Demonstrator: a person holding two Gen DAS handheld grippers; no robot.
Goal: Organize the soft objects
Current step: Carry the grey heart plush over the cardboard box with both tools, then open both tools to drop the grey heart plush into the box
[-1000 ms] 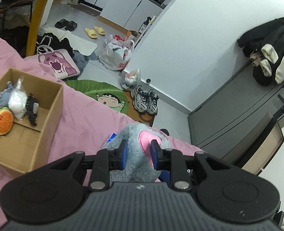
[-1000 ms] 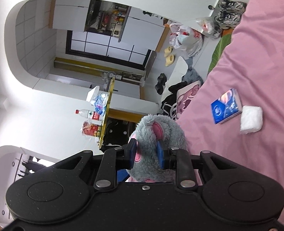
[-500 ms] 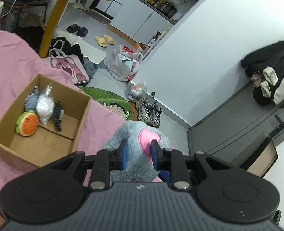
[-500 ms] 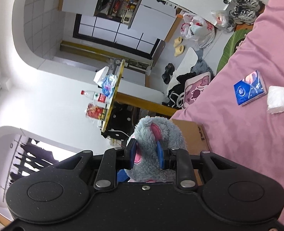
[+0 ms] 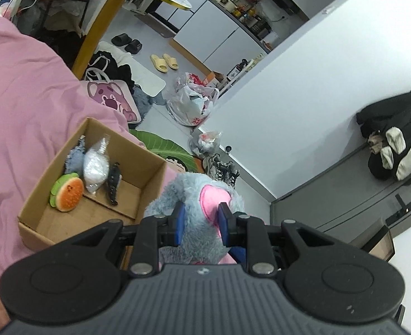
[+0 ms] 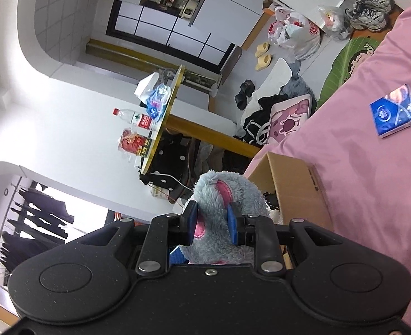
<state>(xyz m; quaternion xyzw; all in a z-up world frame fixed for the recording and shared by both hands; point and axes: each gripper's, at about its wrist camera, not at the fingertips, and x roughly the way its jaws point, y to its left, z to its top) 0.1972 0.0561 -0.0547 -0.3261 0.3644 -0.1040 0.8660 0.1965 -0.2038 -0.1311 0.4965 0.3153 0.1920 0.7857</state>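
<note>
Between both tools' blue pads, left tool (image 5: 200, 223) and right tool (image 6: 212, 222) pinching it, fluffy grey plush (image 5: 197, 195) with pink ears.

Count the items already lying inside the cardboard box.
4, along the far wall of the cardboard box: burger plush, white bag, grey-blue plush behind, black item. More may be hidden.

I am looking across a bed under a pink sheet (image 5: 24, 89) toward a pale grey floor (image 5: 160, 44) that is running along a plain white wall (image 5: 289, 83). A round yellow-edged table (image 6: 174, 92) is standing on yellow legs beside the bed. White cabinets with a cluttered shelf (image 5: 233, 22) are lining the far end, daylight is coming through an arched opening (image 6: 15, 195), and dark coats (image 5: 395, 139) are hanging on the wall.
</note>
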